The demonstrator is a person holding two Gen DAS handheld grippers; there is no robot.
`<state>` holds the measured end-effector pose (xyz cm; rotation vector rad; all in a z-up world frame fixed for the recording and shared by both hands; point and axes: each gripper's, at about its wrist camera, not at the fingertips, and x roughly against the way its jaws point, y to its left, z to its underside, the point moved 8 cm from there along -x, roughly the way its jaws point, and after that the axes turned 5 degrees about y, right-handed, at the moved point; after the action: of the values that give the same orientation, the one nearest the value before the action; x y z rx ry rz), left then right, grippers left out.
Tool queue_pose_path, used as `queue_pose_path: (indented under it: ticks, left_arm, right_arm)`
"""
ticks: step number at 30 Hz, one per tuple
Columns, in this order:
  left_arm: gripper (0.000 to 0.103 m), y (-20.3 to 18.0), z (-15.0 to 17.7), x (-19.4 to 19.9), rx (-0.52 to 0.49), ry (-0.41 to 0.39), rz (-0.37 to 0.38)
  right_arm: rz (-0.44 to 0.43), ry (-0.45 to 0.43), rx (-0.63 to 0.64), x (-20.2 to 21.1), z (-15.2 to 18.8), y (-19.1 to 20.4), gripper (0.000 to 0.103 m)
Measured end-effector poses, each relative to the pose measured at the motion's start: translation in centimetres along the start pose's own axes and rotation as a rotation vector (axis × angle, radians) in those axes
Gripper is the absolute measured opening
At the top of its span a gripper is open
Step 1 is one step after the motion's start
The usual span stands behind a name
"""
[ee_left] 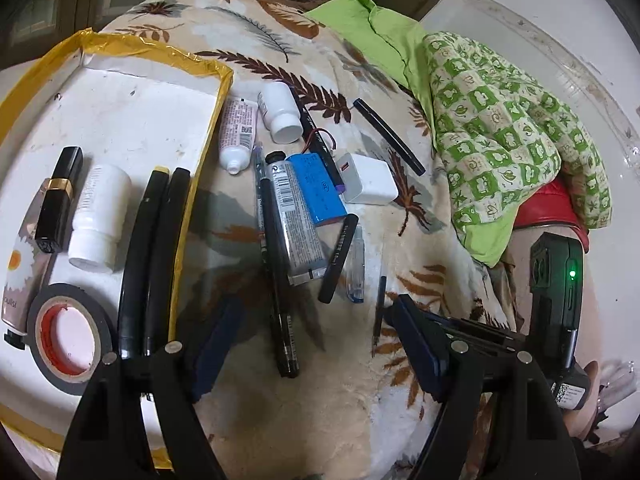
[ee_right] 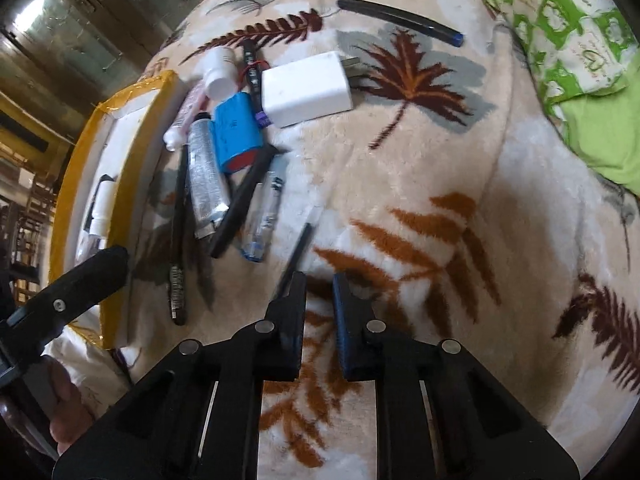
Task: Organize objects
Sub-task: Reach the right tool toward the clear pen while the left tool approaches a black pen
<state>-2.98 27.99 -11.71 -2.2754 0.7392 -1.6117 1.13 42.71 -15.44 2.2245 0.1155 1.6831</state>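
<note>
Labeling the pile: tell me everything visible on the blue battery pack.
The blue battery pack is a glossy shrink-wrapped block with faint print, its lower end face red. It lies flat on the leaf-print blanket, beside the silver tube, against the white charger. Thin red wires show just above it.

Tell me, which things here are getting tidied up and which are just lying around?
Being tidied: yellow-edged tray, blue battery pack, white charger, silver tube, white bottle, lone black pen.
Just lying about: green quilt, leaf-patterned blanket.
</note>
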Motion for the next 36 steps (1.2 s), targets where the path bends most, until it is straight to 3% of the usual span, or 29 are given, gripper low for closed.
queue_pose_path:
  ticks: [4,9,13,17,22,25,28,30,31,36]
  left_arm:
    - [0.077,-0.6,0.0,0.3,-0.027,-0.015,0.001]
    - [0.075,-0.6,0.0,0.5,-0.034,-0.025,0.001]
    - [0.060,-0.6,0.2,0.2,-0.043,0.000,-0.014]
    - [0.031,-1.5,0.6,-1.4,-0.100,0.077,-0.069]
    - [0.032,-2.7,0.8,-4.3,-0.191,0.176,-0.144]
    - [0.046,-2.6,0.8,-6.4,-0.197,0.233,-0.164]
    - [0.046,-3.4,0.8,-6.8,-0.273,0.211,-0.213]
    - [0.036,-3.6,1.1,-6.8,-0.304,0.199,-0.249]
    - [0.009,-3.3,1.1,-6.7,-0.296,0.193,-0.261]
    - [0.006,-2.1,0.5,-4.6,-0.203,0.135,-0.170]
  right_arm:
    - [-0.014,0.027,-0.040,-0.9,-0.3,0.3,0.013]
    - [0.050,0.015,0.014,-0.2,-0.6,0.9,0.008]
    - [0.076,0.008,0.018,0.4,-0.5,0.2,0.007]
    - [0.083,-0.002,-0.013,1.1,-0.7,-1.3,0.007]
    - [-0.001,0.002,-0.050,1.2,-0.7,-1.5,0.007]
    - [-0.049,0.017,-0.101,0.0,-0.7,-1.3,0.011]
    - [-0.057,0.015,-0.116,-0.4,-0.6,-1.2,0.011]
    - [-0.042,0.019,-0.098,-0.5,-0.6,-1.0,0.011]
    - [-0.040,0.021,-0.097,-0.5,-0.6,-0.9,0.011]
    - [-0.047,0.023,-0.106,-0.5,-0.7,-1.0,0.011]
